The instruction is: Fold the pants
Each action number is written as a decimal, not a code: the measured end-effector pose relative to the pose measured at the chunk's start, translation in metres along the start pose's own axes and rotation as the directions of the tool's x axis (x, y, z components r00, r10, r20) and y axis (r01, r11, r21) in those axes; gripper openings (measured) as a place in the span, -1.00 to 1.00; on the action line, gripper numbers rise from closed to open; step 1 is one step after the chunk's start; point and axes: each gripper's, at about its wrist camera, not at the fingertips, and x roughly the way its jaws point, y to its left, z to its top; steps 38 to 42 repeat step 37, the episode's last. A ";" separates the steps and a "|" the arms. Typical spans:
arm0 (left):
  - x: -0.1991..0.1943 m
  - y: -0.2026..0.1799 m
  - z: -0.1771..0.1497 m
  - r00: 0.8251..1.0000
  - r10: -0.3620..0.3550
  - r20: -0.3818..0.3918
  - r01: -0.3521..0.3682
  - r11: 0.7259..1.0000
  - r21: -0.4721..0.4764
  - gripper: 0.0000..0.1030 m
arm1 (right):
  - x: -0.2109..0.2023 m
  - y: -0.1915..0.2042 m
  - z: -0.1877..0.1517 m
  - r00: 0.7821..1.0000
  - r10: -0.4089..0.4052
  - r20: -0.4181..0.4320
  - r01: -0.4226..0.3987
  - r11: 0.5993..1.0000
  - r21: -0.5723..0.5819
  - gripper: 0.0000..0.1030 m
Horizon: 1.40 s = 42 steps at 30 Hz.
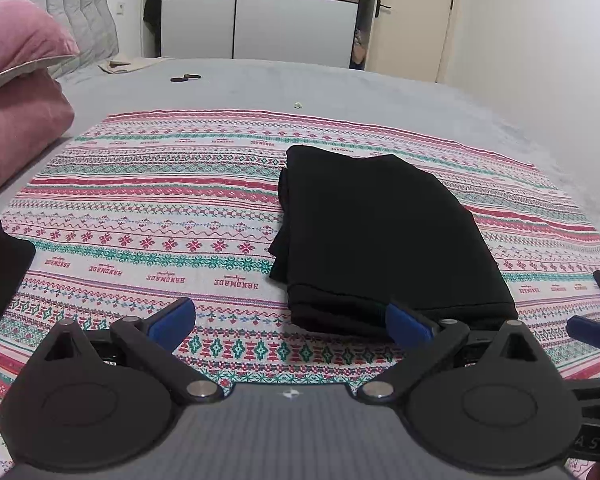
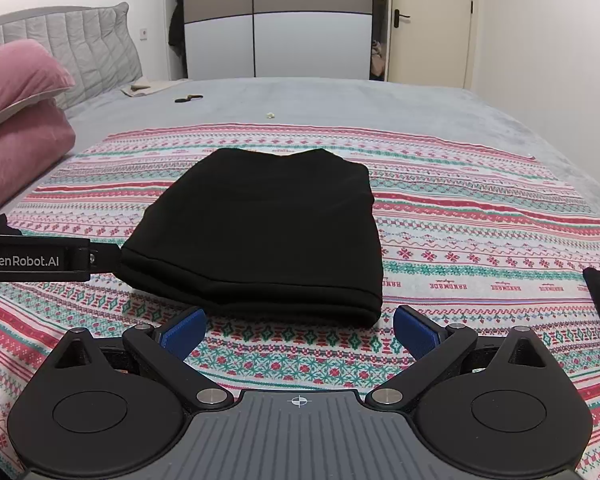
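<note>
Black pants (image 1: 380, 236) lie folded into a compact rectangle on a patterned cloth (image 1: 160, 216) spread over the bed. In the left wrist view the bundle sits ahead and to the right of my left gripper (image 1: 292, 322), which is open and holds nothing; its right blue pad (image 1: 408, 326) overlaps the bundle's near edge. In the right wrist view the pants (image 2: 268, 228) lie straight ahead of my right gripper (image 2: 298, 332), open and holding nothing, just short of the near fold. The left gripper's body (image 2: 40, 258) shows at the left, next to the pants' left corner.
Pink pillows (image 1: 16, 92) are stacked at the left by a grey headboard (image 2: 68, 48). On the grey sheet (image 1: 300, 88) beyond the cloth lie a small dark object (image 1: 184, 77) and a beige cloth (image 1: 120, 65). A wardrobe (image 2: 280, 20) and door (image 2: 428, 20) stand behind.
</note>
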 end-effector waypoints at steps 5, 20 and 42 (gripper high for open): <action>-0.001 -0.002 0.000 1.000 0.012 0.010 -0.012 1.000 0.017 1.00 | 0.000 0.000 0.000 1.000 0.001 0.000 -0.001 1.000 -0.001 0.96; 0.000 -0.001 0.000 1.000 0.011 0.007 -0.011 1.000 0.014 1.00 | 0.000 0.000 0.000 1.000 0.008 -0.001 -0.008 1.000 -0.009 0.96; -0.003 -0.003 0.000 0.999 0.028 0.024 -0.029 0.999 0.031 1.00 | -0.001 0.000 0.000 1.000 0.008 -0.002 -0.008 1.000 -0.008 0.96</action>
